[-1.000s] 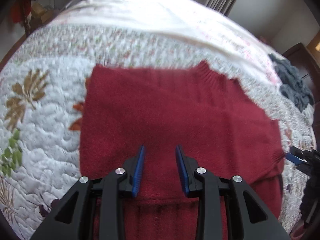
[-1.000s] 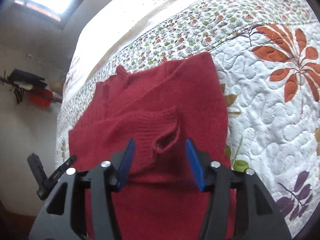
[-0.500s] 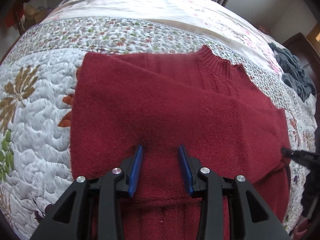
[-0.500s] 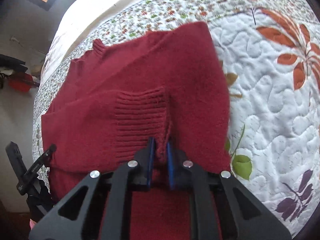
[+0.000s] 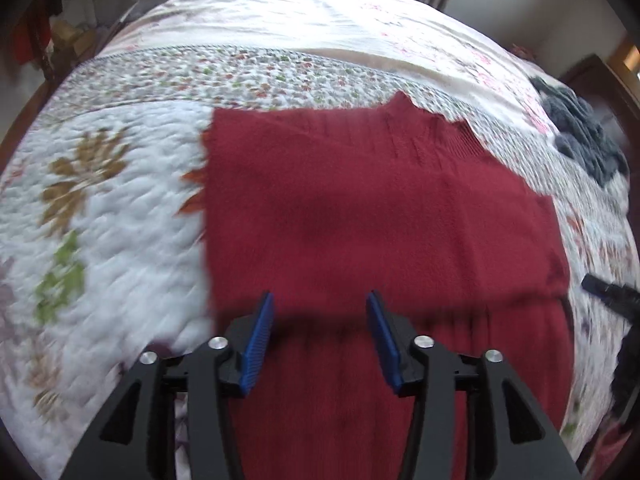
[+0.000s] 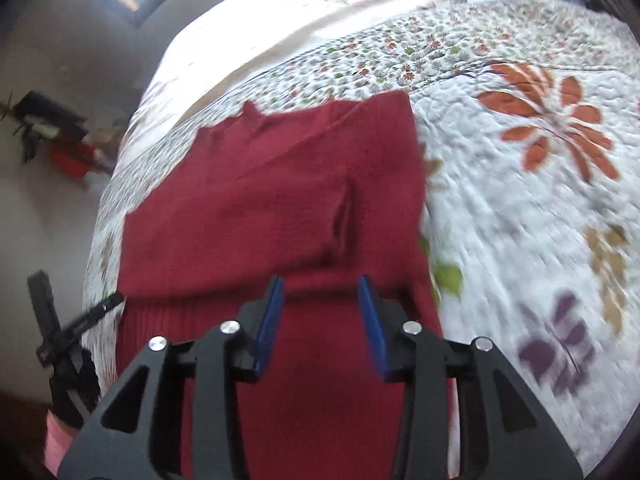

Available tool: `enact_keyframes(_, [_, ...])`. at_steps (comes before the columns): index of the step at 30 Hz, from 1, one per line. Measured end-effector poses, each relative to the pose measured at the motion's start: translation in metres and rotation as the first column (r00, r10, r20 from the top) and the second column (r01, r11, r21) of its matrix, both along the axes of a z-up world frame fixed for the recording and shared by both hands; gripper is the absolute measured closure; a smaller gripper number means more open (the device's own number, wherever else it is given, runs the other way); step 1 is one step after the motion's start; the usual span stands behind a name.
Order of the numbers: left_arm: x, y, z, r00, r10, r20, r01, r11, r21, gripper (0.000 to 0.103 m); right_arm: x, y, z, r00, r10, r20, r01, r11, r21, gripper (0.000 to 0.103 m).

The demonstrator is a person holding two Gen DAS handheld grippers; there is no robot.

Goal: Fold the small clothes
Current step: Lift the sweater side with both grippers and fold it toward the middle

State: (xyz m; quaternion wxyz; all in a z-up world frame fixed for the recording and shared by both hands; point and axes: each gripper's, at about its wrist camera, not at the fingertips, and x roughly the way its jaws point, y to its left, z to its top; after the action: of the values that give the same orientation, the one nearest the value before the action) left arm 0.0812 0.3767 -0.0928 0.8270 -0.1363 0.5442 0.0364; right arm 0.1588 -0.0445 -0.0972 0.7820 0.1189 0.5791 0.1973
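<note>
On the quilt (image 5: 120, 220), near its front edge, a red sweater (image 5: 360, 216) was laid flat, with its collar (image 5: 404, 106) pointed at the far edge. Both sleeves looked to be folded in over the middle, so the side folds were judged done. The bottom part was not yet folded up, so that step, it was thought, was left.

The left gripper (image 5: 320, 336) was held just over the bottom part of the sweater, its jaws spread apart with nothing between them. The right gripper (image 6: 320, 316) was also spread wide and nothing was held in it.

A sleeve cuff (image 6: 344, 224) lying on the sweater was shown only in the right view. A gray pile of cloth (image 5: 584, 144) near the far right corner was shown more fully in the left view. Both views were blurred.
</note>
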Motion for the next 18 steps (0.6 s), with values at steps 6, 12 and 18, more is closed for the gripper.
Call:
enact_keyframes(6, [-0.101,0.013,-0.005,0.993,-0.022,-0.115,0.023,1.000,0.014,0.044,-0.089,-0.029,0.010,0.998,0.070,-0.009,-0.070,0.996,-0.052,0.051])
enact_keyframes(12, [-0.185,0.011,-0.020,0.978,-0.027,-0.208,0.018,0.999,-0.044,0.043,-0.172,-0.058,0.002,0.997,0.048,-0.063,-0.052,0.996,-0.066,0.050])
enact_keyframes(18, [-0.237,0.002,-0.035,0.970,-0.026,-0.243,0.003,0.996,-0.094,0.041,-0.229,-0.076,-0.016,0.991,0.052,-0.127,-0.065,0.993,-0.097,0.047])
